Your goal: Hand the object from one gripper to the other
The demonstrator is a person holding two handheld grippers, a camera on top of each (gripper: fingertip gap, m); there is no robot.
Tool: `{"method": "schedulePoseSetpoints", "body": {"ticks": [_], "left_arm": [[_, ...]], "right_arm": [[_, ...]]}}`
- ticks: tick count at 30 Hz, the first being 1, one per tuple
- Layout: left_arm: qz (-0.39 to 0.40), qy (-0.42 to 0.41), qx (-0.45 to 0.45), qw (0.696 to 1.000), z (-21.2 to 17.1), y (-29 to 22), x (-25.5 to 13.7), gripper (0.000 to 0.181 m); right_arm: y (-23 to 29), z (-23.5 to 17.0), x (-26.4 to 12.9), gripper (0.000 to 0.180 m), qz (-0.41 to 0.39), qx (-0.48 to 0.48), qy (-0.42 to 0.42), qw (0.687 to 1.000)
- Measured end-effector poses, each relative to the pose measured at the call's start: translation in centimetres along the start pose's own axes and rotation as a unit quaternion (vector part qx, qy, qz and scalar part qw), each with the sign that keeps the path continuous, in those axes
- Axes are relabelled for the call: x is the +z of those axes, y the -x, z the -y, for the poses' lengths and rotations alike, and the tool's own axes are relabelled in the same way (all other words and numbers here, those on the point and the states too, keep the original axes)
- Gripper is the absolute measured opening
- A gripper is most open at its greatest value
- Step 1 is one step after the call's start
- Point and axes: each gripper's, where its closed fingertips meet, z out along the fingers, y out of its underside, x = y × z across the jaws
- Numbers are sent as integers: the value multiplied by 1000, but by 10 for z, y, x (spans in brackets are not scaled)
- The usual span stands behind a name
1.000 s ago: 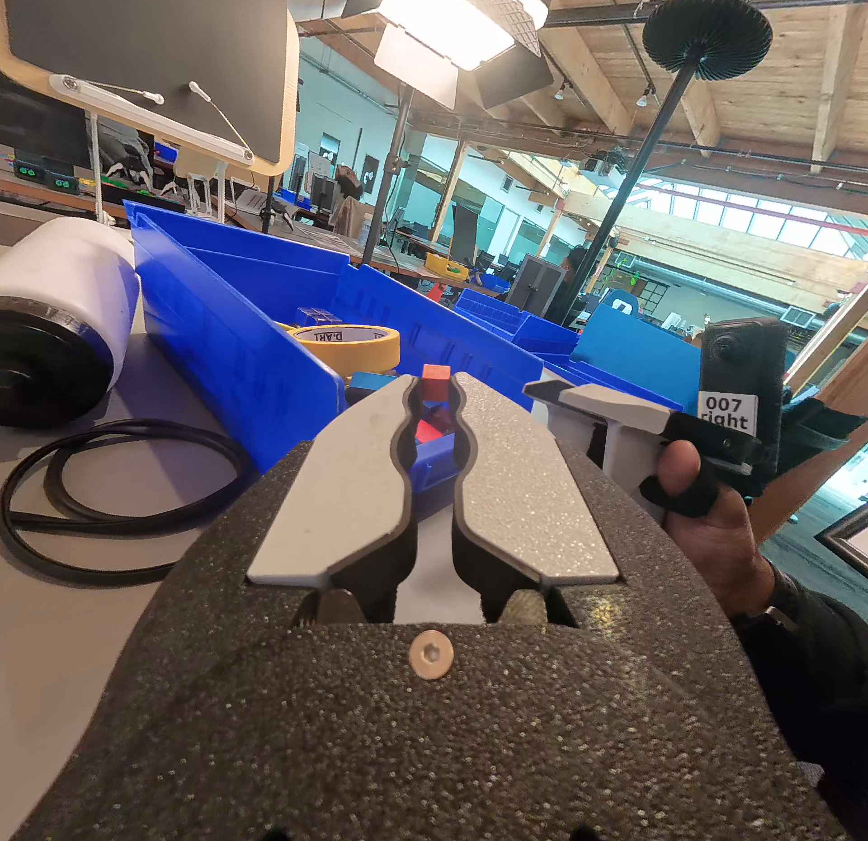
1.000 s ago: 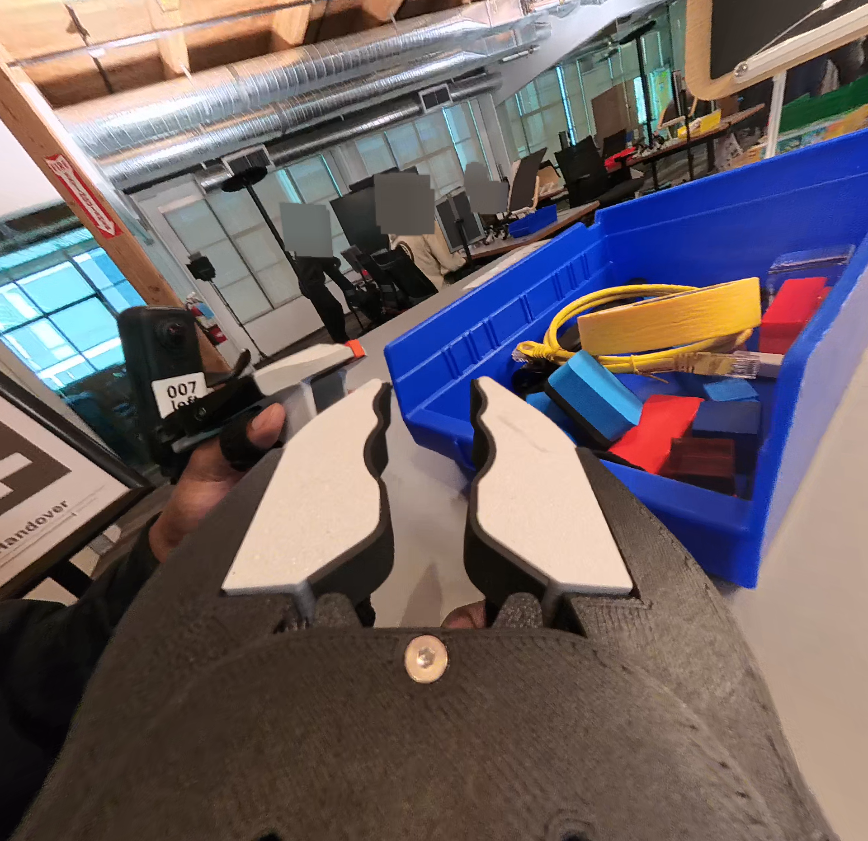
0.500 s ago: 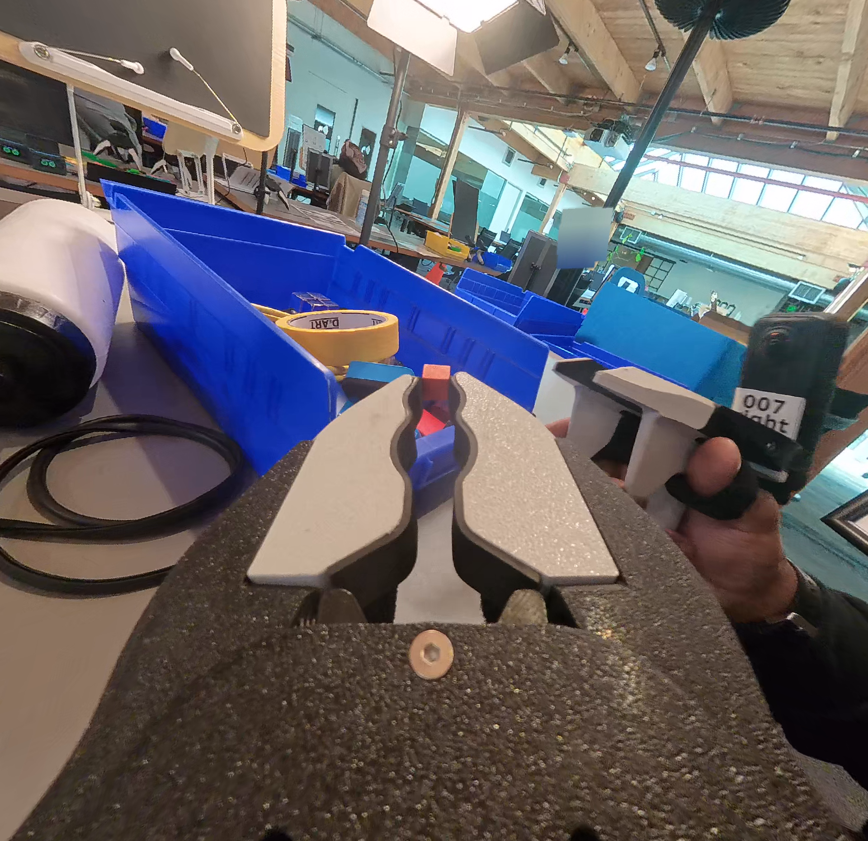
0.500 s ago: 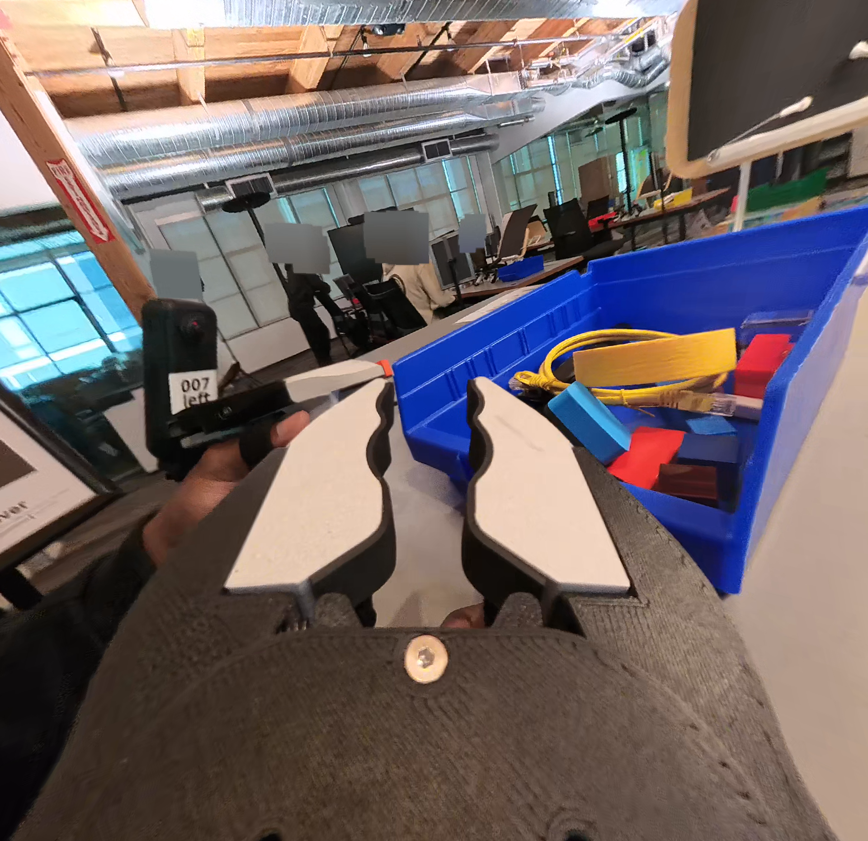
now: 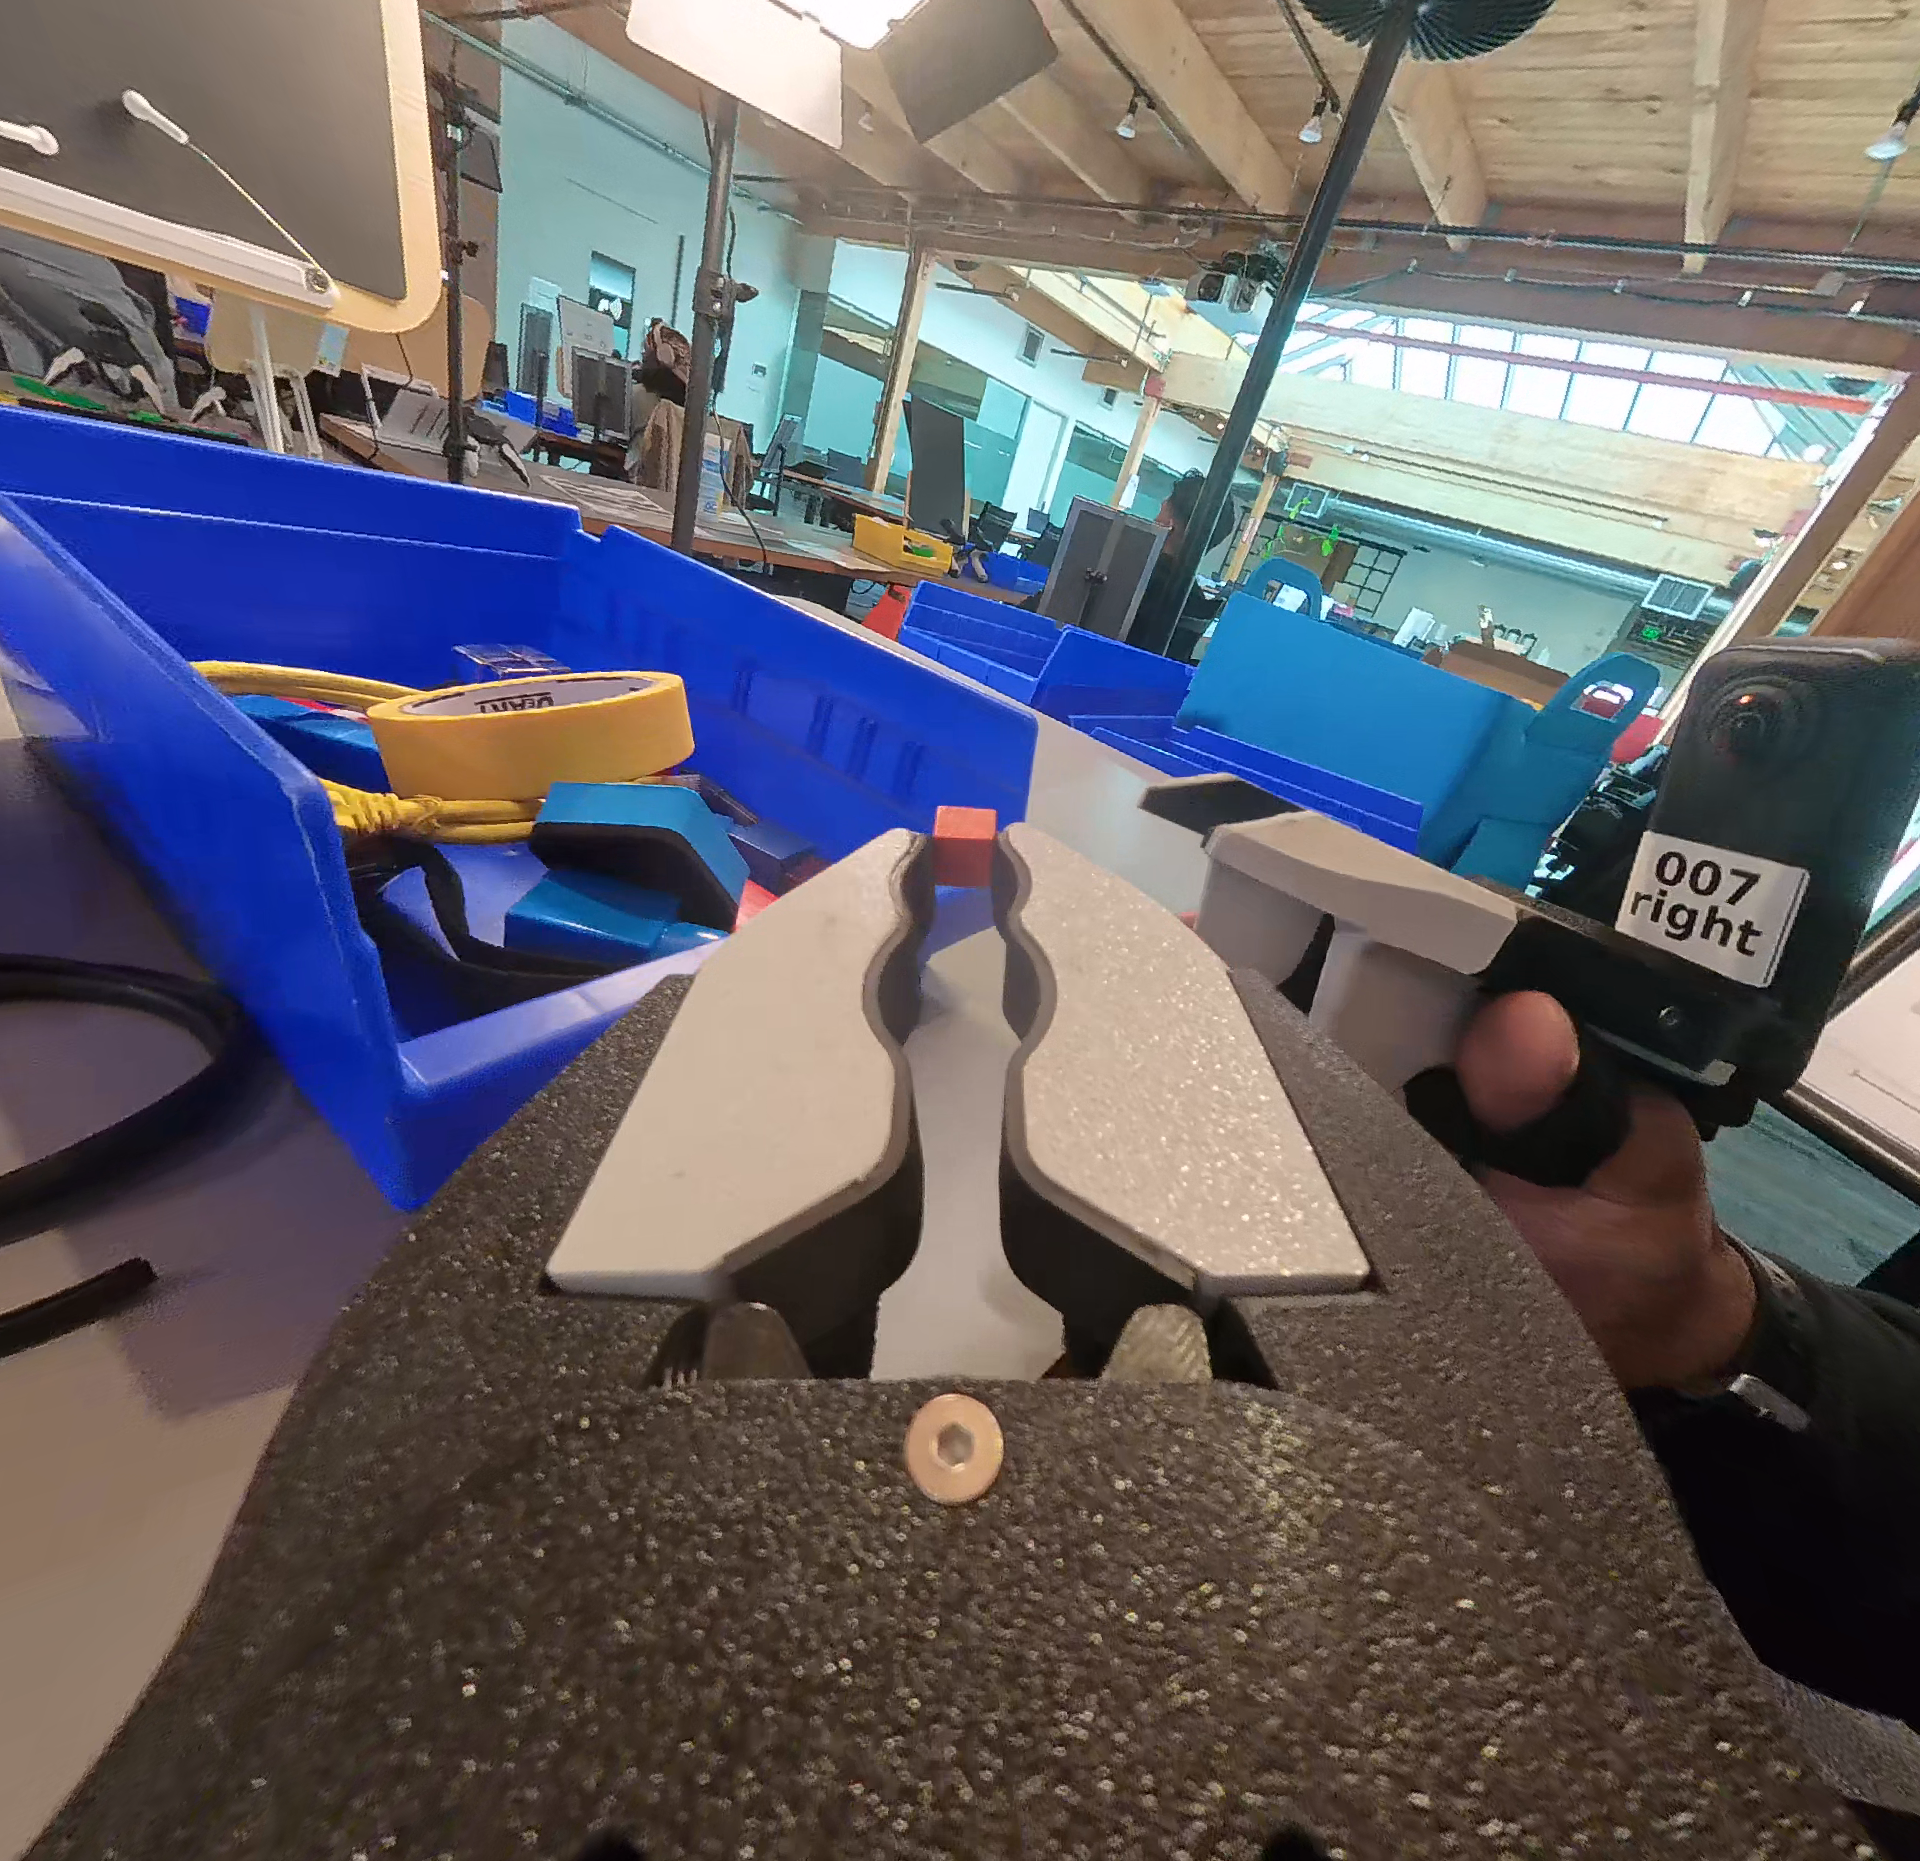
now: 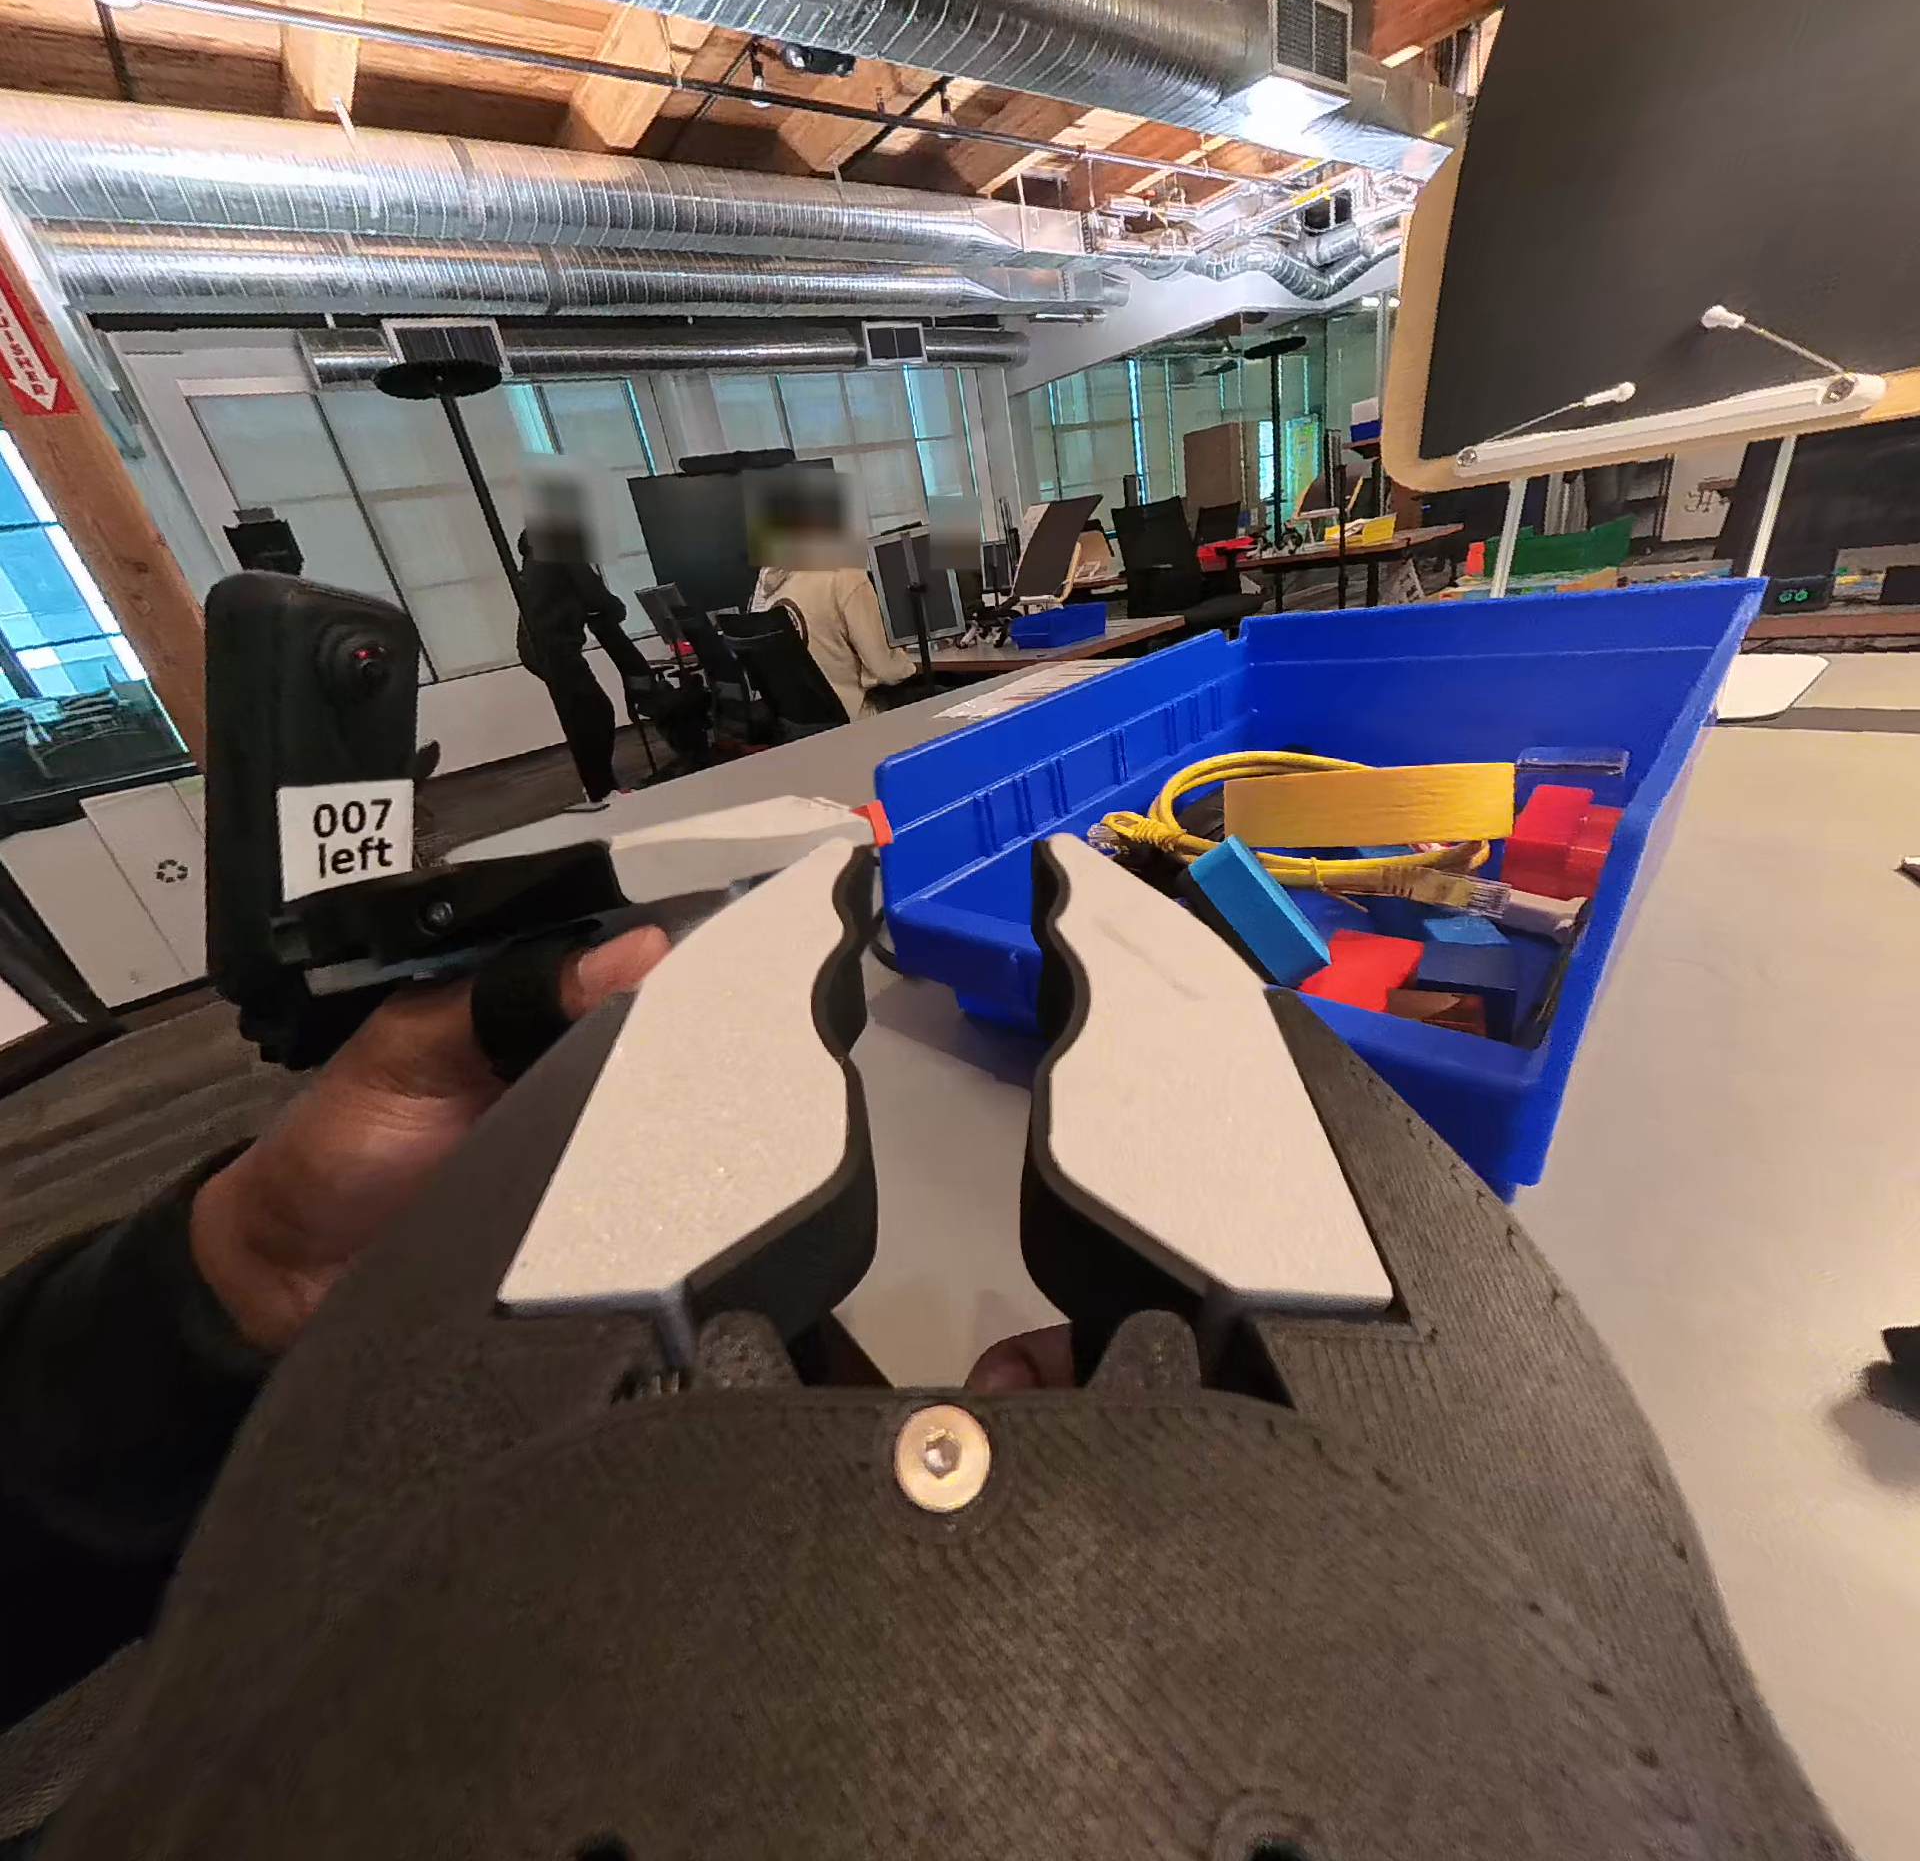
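Note:
A small red cube (image 5: 964,847) is pinched between the tips of my left gripper (image 5: 961,876), which is shut on it and held above the grey table. In the right wrist view the left gripper (image 6: 831,824) comes in from the left, with the cube (image 6: 876,824) sticking out at its tip, just beside my right gripper's left fingertip. My right gripper (image 6: 951,876) is open and empty. In the left wrist view it (image 5: 1195,824) sits close to the right of the cube, held by a hand (image 5: 1600,1167).
A blue bin (image 5: 260,876) stands on the table (image 6: 1714,1084), to the left in the left wrist view and to the right (image 6: 1507,1073) in the right wrist view. It holds a yellow tape roll (image 5: 530,731), a yellow cable (image 6: 1299,772) and blue and red blocks. A black cable (image 5: 94,1001) lies left of the bin. The gap from one gripper's tips to the other's is roughly 5 centimeters.
My left gripper has carried the red cube closer to the right gripper's left fingertip. Both views now look more down into the bin. Neither gripper's jaws have changed.

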Motion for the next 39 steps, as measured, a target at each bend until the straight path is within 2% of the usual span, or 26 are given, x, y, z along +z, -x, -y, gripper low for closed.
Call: {"method": "schedulePoseSetpoints", "body": {"ticks": [15, 30, 39], "left_arm": [[29, -2, -2, 1000, -18, -1, -31, 11], [112, -14, -12, 994, -23, 20, -82, 11], [116, -14, -26, 993, -27, 27, -82, 11]], "right_arm": [[25, -22, -6, 30, 20, 12, 17, 1000], [57, -35, 25, 31, 98, 40, 26, 994], [47, -39, 25, 31, 88, 38, 30, 995]]}}
